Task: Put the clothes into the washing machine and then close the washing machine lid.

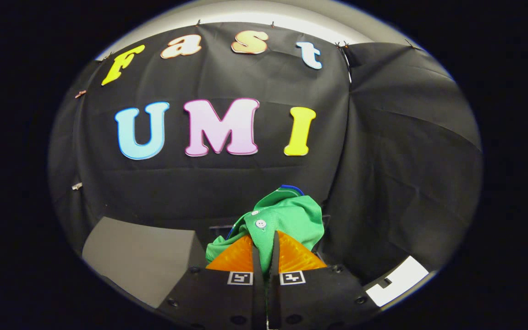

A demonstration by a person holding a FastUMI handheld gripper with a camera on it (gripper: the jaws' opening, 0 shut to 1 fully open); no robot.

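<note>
We see the claw (265, 250) clenched on a green garment (287, 215): its two fingers stand almost together, with a fold of the cloth pinched in the narrow gap between them. The garment bunches up just ahead of and above the fingertips and hangs partly down on the left side of the fingers. We note a white button (260, 223) on its placket, a second, smaller one above it, and a blue trim (293, 187) along its top edge. Behind the garment hangs the black cloth wall (383, 160) of the booth. To the left of the claw, lower down, we see a flat grey panel (140, 256); we cannot tell what it belongs to. To the right lies a white surface (399, 279).
</note>
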